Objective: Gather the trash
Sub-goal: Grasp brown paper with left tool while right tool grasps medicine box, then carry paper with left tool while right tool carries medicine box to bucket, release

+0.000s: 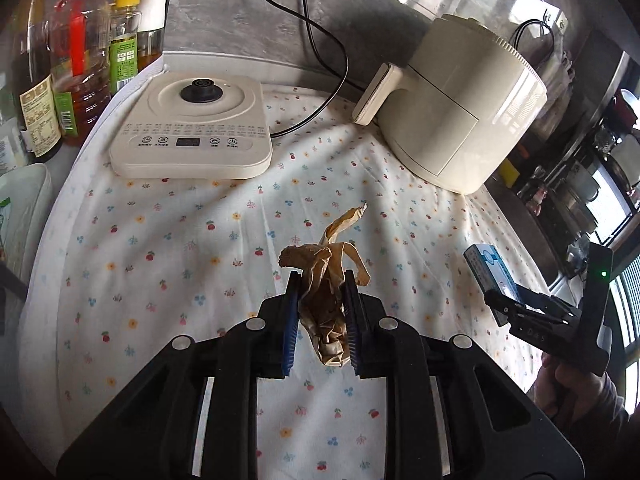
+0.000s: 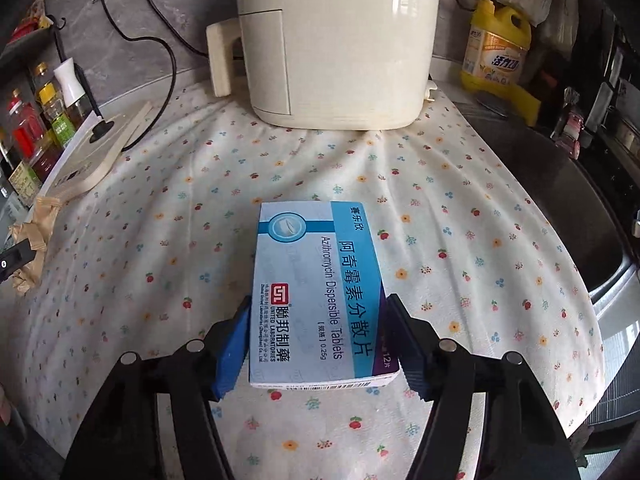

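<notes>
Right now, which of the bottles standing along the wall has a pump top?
The yellow dish-soap bottle, standing right of the cream air fryer. The oil bottles at the far left carry screw caps or a white pourer.

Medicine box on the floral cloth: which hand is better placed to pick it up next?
Right. The right tongs already straddle the medicine box, pads at both its long sides. The left tongs are shut on crumpled brown paper and sit apart from the box.
</notes>
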